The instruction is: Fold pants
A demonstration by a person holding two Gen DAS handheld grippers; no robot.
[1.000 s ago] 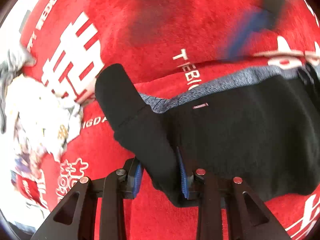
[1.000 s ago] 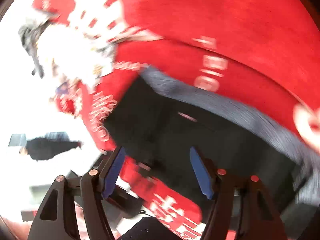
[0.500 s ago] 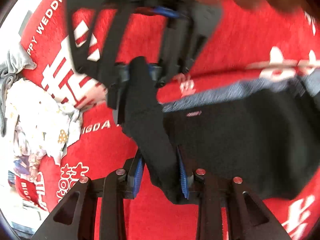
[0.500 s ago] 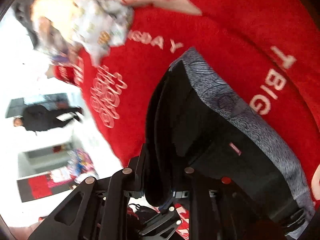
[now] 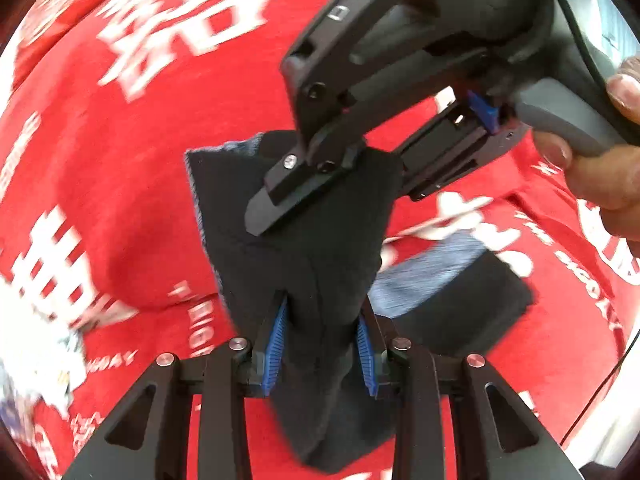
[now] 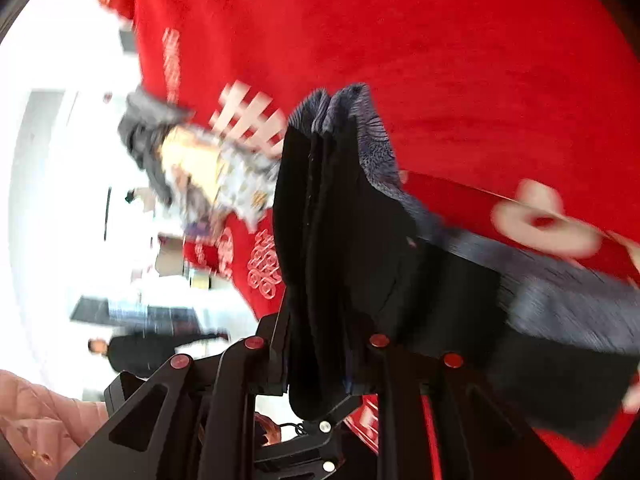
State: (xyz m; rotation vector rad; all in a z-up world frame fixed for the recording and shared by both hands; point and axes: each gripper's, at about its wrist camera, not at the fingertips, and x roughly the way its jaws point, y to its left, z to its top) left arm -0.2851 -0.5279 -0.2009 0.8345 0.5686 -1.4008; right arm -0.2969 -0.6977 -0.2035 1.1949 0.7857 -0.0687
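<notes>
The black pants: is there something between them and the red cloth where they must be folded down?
Nothing visible blocks the way. The black pants hang from both claws, left and right, above bare red cloth. The patterned garment pile lies aside.

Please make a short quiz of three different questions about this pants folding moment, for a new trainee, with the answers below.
1. True or false: the left gripper is shut on the black pants.
2. What colour is the cloth under the pants?
3. The right gripper is: A) open above the cloth, B) shut on the pants, C) shut on the patterned garment.

Key: 1 true. 2 red, with white print. 3 B.
</notes>
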